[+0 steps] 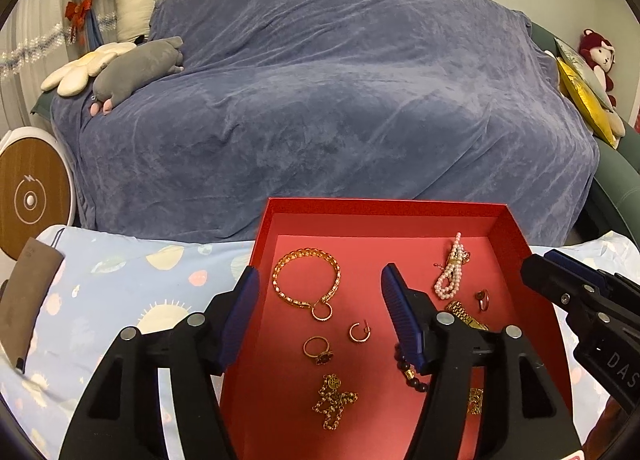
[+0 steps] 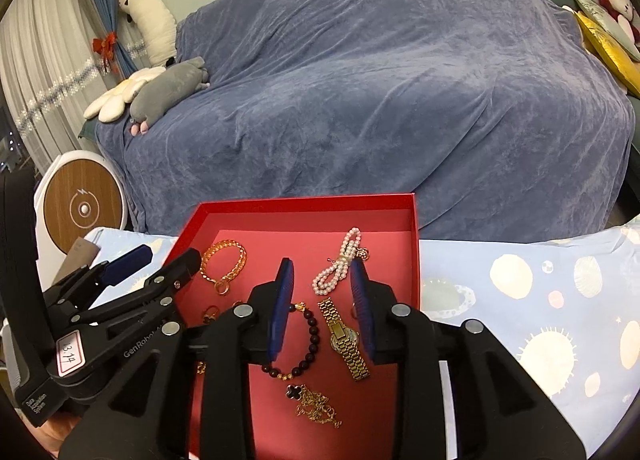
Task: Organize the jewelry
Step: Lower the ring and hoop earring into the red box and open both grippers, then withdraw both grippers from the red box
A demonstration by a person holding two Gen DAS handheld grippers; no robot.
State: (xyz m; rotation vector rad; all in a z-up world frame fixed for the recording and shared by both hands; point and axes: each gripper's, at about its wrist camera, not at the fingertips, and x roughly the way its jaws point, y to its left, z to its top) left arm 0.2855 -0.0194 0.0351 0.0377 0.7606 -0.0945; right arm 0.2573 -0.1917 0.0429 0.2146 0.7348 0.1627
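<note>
Two claws hover open and empty over the shallow red cardboard tray (image 1: 516,236); the left claw (image 1: 320,312) frames the gold chain-link bracelet (image 1: 306,280); the right claw (image 2: 322,308) straddles the gold metal wristwatch (image 2: 346,340), best pinched across its band.

A red tray (image 1: 516,244) with a paler red floor holds gold and pearl pieces: a gold chain bracelet (image 1: 306,280), a white pearl strand (image 1: 450,278), a gold watch (image 2: 346,340) with a pale dial, a dark maroon bead bracelet (image 2: 310,344) with gold spacers, and a gold ring (image 1: 318,350) set with a dark red stone. The tabletop (image 2: 540,300) wears a pale blue cloth printed with cream suns and pink dots. Behind, a slate-blue throw covers the sofa (image 1: 340,80). Both the left claw (image 1: 318,312) and right claw (image 2: 322,310) are black with blue ribbed pads.
</note>
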